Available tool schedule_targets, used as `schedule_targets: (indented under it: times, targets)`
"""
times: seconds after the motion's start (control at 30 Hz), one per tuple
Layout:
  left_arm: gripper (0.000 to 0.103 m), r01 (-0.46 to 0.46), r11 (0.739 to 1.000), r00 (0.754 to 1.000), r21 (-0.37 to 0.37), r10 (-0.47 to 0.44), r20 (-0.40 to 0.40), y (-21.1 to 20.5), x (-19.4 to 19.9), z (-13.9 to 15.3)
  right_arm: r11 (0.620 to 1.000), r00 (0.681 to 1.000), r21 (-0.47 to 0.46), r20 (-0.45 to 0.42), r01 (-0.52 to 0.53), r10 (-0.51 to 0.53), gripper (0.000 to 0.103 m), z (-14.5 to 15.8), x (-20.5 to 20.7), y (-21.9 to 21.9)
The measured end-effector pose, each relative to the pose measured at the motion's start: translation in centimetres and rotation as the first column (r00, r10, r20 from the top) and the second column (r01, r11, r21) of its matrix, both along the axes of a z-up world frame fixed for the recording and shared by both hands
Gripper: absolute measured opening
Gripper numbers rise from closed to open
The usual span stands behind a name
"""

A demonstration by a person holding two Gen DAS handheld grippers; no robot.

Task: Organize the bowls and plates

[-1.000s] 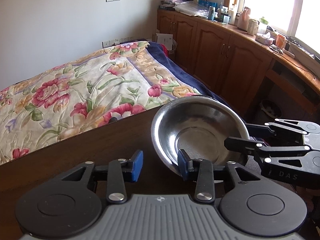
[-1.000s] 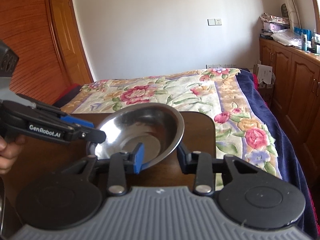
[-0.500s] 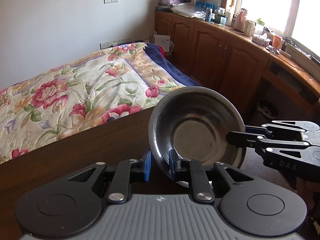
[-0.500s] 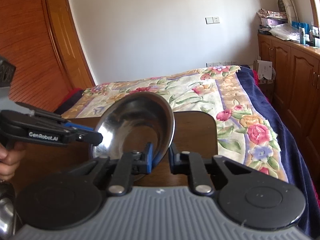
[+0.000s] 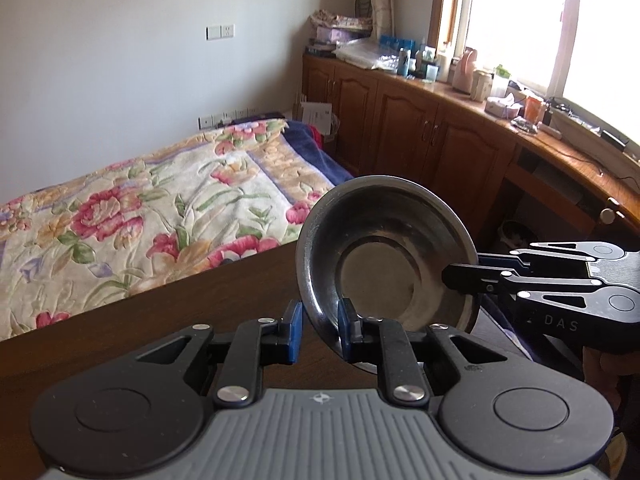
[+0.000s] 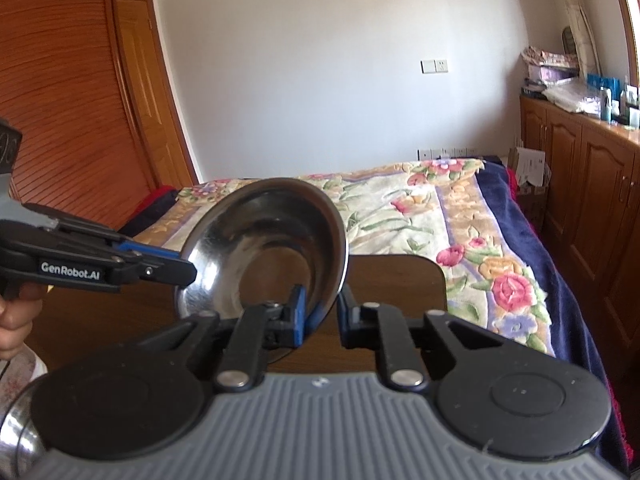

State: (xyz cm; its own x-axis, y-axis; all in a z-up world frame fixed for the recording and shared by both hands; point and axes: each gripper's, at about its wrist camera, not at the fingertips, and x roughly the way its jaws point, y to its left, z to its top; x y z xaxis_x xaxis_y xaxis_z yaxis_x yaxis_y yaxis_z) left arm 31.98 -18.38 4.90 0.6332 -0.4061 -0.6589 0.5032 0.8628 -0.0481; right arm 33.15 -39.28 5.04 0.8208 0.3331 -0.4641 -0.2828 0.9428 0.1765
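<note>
- Round stainless-steel bowl (image 5: 384,256) is held off the dark brown wooden table (image 5: 200,312), tipped steeply so its inside faces the left wrist camera; it hangs over the table's far right corner.
- Left gripper (image 5: 319,330): blue-padded fingers narrowly apart, straddling the bowl's lower rim. The right pad lies against the inner wall; a small gap shows by the left pad, so a firm pinch cannot be confirmed.
- Right gripper (image 6: 323,314): fingers likewise narrowly apart astride the rim on the opposite side of the bowl (image 6: 268,248). The left pad is inside the bowl; whether both pads press the metal, cannot tell.
- Each gripper appears side-on in the other's view, its tip overlapping the bowl rim; contact there is hidden by the tip itself.
- Bowl's lowest rim is hidden behind the gripper fingers in both views.
- Part of a person's hand (image 6: 16,320) is cut off at the left edge of the right wrist view, holding the left gripper's handle.
- A shiny metal curved object (image 6: 16,436) sits at the bottom left corner of that view, mostly cut off; not identifiable.
- Table top (image 6: 396,280) is bare dark wood with a rounded far right corner.
- Beyond the table: a bed with a floral quilt (image 5: 132,208) edged in navy blue.
- Brown wooden cabinets (image 5: 432,148) run along the right wall under a bright window; their counter carries small bottles and clutter too small to resolve.
- Reddish wooden slatted door panel (image 6: 68,120) stands at left; white wall behind.
</note>
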Motion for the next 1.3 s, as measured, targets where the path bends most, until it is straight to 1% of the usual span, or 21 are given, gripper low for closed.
schedule_targets:
  times: [0.47, 0.7, 0.97, 1.07, 1.17, 1.3]
  targets:
    - [0.020, 0.005, 0.999, 0.996, -0.048, -0.001, 0.090, 3.5, -6.6, 4.1, 0.999, 0.996, -0.049, 0.085, -0.005, 0.009, 0.019, 4.0, -4.8, 2.1]
    - [0.020, 0.002, 0.998, 0.993, -0.068, 0.006, 0.120, 5.1, -10.5, 5.1, 0.998, 0.995, -0.065, 0.100, -0.015, 0.022, 0.019, 4.5, -7.0, 3.1]
    - [0.021, -0.019, 0.996, 0.993, -0.086, 0.029, 0.114, 7.3, -14.4, 4.1, 0.998, 0.996, -0.057, 0.081, -0.041, 0.045, 0.019, 3.6, -9.1, 4.8]
    - [0.021, -0.035, 0.994, 0.993, -0.107, 0.046, 0.106, 8.3, -15.7, 3.4, 0.998, 0.996, -0.038, 0.073, -0.056, 0.059, 0.019, 3.1, -10.0, 5.4]
    - [0.021, -0.058, 0.989, 0.994, -0.134, 0.069, 0.079, 9.4, -16.8, 2.4, 0.997, 0.995, -0.034, 0.068, -0.074, 0.076, 0.019, 2.5, -11.0, 6.2]
    - [0.021, -0.077, 0.987, 0.994, -0.144, 0.088, 0.071, 10.4, -18.6, 1.6, 0.995, 0.994, -0.018, 0.051, -0.095, 0.096, 0.019, 1.5, -12.0, 6.9]
